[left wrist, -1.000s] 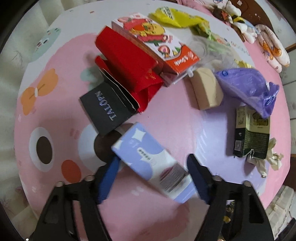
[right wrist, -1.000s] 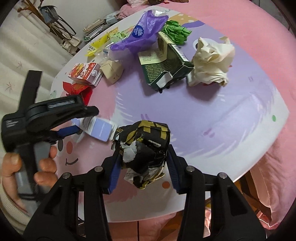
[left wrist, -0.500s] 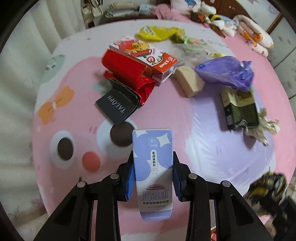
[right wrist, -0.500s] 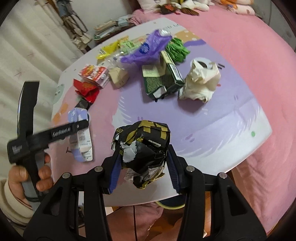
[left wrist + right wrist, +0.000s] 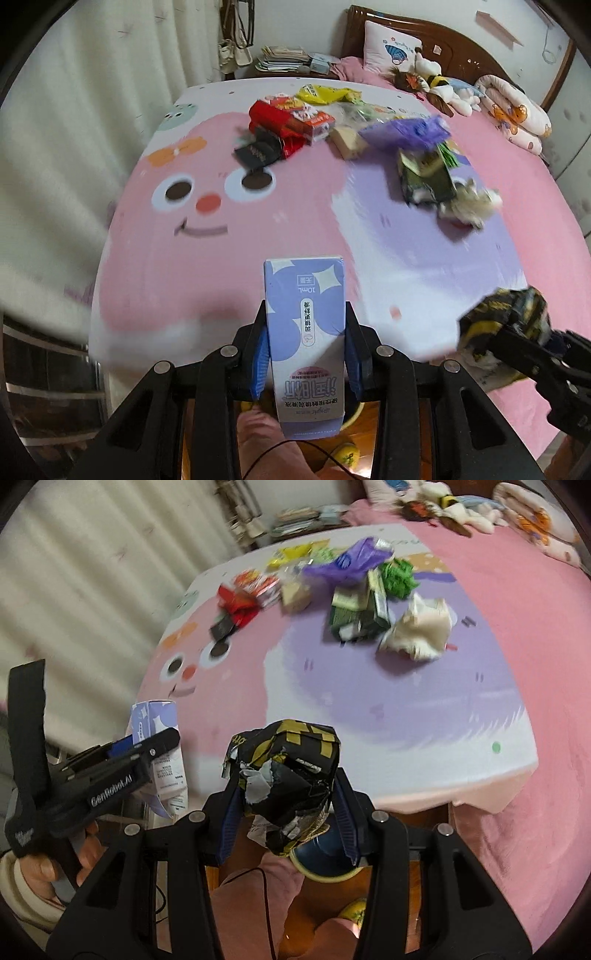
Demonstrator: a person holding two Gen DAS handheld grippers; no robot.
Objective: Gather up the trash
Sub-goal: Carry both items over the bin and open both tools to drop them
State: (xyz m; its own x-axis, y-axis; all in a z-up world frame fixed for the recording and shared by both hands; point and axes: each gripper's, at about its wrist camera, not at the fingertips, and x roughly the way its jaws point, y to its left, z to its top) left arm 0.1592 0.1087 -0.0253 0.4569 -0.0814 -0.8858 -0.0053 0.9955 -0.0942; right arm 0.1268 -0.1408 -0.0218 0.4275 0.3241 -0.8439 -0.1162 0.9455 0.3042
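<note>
Both loads are lifted off the tabletop (image 5: 229, 258) and carried back past its near edge; judged step: carry to a bin and drop. To do it well, keep both grips firm until over the bin, then release one at a time. A dark round container with a yellowish rim (image 5: 325, 860) sits directly below the right tongs (possibly the bin, can't confirm).

Left tongs (image 5: 306, 354) are clamped on the purple-white carton (image 5: 304, 321), upright between the pads. Right tongs (image 5: 286, 805) are clamped on the black-and-gold crumpled wrapper (image 5: 288, 771).

Remaining trash pile (image 5: 354, 136) lies far ahead of both tongs.

Versus a second ago: left tongs then stood open around the carton lying on the tabletop; now gripped, raised, pulled back. Right load unchanged.
</note>
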